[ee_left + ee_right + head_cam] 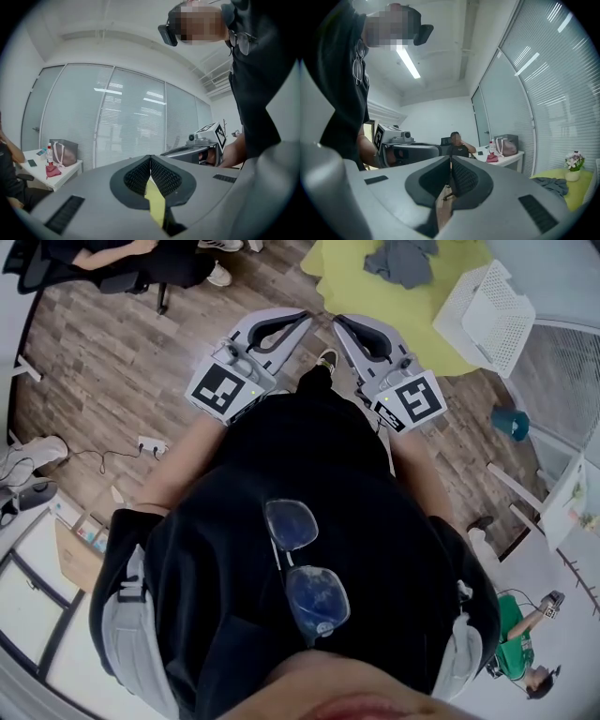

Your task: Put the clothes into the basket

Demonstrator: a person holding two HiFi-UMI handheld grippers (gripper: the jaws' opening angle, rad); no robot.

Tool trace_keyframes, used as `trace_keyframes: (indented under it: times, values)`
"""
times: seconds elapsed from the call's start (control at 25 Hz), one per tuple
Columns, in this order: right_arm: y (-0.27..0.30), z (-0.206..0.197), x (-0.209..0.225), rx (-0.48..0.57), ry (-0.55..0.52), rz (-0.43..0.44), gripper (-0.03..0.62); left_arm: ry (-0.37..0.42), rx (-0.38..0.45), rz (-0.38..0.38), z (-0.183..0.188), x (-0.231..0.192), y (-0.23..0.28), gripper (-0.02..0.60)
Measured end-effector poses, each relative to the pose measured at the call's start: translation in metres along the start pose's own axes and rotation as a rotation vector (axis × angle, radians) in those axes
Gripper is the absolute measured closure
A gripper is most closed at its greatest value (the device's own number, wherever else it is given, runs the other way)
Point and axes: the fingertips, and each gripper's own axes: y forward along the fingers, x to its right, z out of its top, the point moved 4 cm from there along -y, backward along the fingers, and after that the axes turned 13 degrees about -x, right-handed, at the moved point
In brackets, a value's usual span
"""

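Grippers both closed and empty, left gripper (300, 321) and right gripper (341, 324); one grey garment (400, 262), one white basket (487, 317).

A crumpled grey garment (401, 261) is laid on a yellow-green surface (352, 282). A white plastic basket (457, 307) with lattice walls is seen tilted at that surface's edge, near the garment but apart from it.
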Motion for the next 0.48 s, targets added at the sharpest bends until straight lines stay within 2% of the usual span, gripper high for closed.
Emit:
trace_keyframes:
  times: [0.48]
  values:
    - [-0.008, 0.011, 0.1, 0.006, 0.002, 0.03, 0.566, 0.012, -0.043, 0.012, 0.036, -0.025, 0.094, 0.571]
